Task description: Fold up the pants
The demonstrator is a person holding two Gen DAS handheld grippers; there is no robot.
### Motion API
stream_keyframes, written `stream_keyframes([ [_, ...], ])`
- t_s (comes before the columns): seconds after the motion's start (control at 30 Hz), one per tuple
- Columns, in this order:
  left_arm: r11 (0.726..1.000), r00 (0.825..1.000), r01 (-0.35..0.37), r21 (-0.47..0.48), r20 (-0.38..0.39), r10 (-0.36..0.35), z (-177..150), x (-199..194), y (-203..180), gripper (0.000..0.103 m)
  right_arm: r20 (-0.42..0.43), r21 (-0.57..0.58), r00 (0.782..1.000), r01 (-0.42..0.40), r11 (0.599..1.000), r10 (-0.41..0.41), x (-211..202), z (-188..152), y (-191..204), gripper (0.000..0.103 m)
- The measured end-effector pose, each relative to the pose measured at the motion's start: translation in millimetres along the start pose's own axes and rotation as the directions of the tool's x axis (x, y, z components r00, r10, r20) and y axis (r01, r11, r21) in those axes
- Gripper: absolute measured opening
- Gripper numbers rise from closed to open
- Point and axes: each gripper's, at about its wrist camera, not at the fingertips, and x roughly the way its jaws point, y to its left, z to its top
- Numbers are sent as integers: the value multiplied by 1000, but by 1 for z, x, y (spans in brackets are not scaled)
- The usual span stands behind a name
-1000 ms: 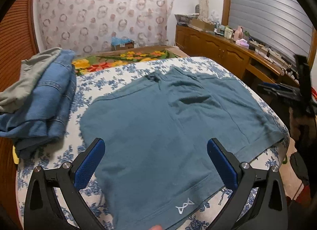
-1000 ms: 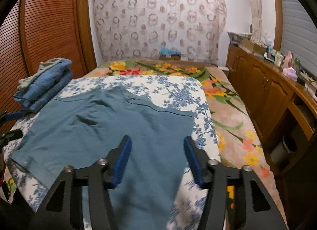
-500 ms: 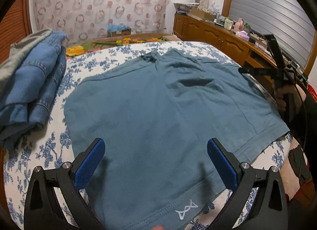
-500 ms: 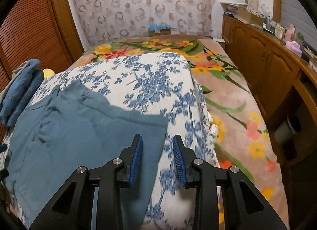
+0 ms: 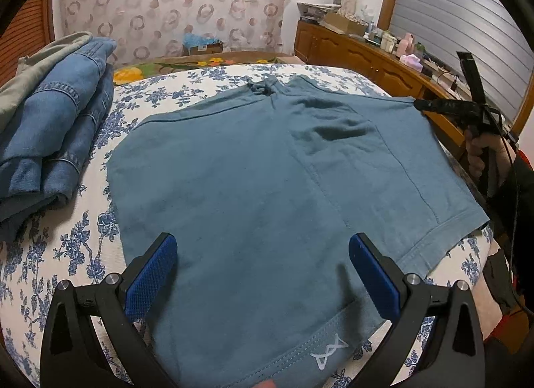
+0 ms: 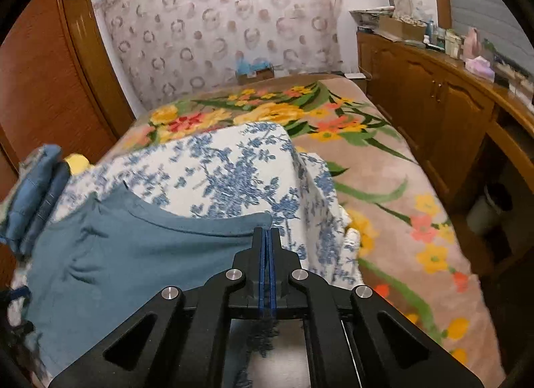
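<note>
Teal-blue shorts [image 5: 250, 171] lie spread flat on the blue-flowered bedsheet [image 5: 66, 254], with a white logo near the close hem. My left gripper [image 5: 262, 244] hovers open just above that close hem, its blue pads [image 5: 150, 274] wide apart with cloth beneath them. In the right wrist view, my right gripper [image 6: 267, 232] is shut on the far corner of the shorts [image 6: 133, 254] at the sheet's edge. In the left wrist view that right gripper [image 5: 419, 105] pinches the same corner, with a hand behind it.
Folded jeans [image 5: 50, 127] are stacked at the left of the bed, also seen as the denim pile [image 6: 36, 187]. A flowered blanket [image 6: 383, 187] covers the far bed. Wooden cabinets [image 6: 434, 104] with clutter on top line the right wall.
My right gripper slid rightward to the shorts' corner and its jaws closed on it. The left gripper sank a little toward the near hem, still open.
</note>
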Motion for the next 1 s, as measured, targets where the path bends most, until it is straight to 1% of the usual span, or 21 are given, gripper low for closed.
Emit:
stream_keyframes([
  [0.07,1000,1000,2,-2,0,-2,0,-1,1,103,-21,-17,1000,15,1000,-15,2,-1,6,2],
  [0.13,1000,1000,3,-2,2,-3,1,-2,2,103,-43,-26,999,13,1000,-15,2,-2,11,2],
  [0.17,1000,1000,4,-1,5,-4,1,-5,2,103,-40,-39,999,25,999,-26,-1,-3,16,2],
  [0.2,1000,1000,2,0,9,-2,0,-7,2,103,-36,-55,998,44,998,-46,-2,0,20,6],
  [0.23,1000,1000,0,2,13,0,1,-9,2,103,-36,-66,998,48,997,-50,-4,7,24,6],
  [0.3,1000,1000,-7,5,27,7,0,-15,3,103,-27,-93,999,41,995,-44,-4,13,32,8],
  [0.37,1000,999,-6,0,43,6,0,-21,5,103,-15,-111,999,26,994,-28,-9,9,41,12],
  [0.43,1000,999,-1,-8,52,1,0,-25,7,103,-13,-116,1000,-19,993,17,-20,-2,51,15],
  [0.53,1000,998,-5,-13,62,5,-2,-31,11,102,-8,-151,998,-67,986,67,-39,-23,66,23],
  [0.6,1000,998,-14,-16,63,15,-5,-34,14,102,-3,-178,995,-95,979,96,-49,-37,75,32],
  [0.63,1000,998,-17,-18,64,18,-7,-35,15,101,-2,-192,994,-109,975,111,-53,-44,82,35],
  [0.7,1000,998,-11,-20,62,12,-10,-37,18,101,-4,-208,990,-141,968,144,-62,-58,91,45],
  [0.77,1000,998,-16,-25,58,17,-12,-38,21,98,-23,-220,983,-184,958,183,-65,-70,99,49],
  [0.87,999,998,-15,-35,59,17,-16,-39,25,98,-43,-239,981,-192,952,187,-64,-82,104,55],
  [1.0,999,998,-14,-32,69,16,-22,-45,28,97,-62,-270,986,-167,948,156,-64,-93,108,58],
])
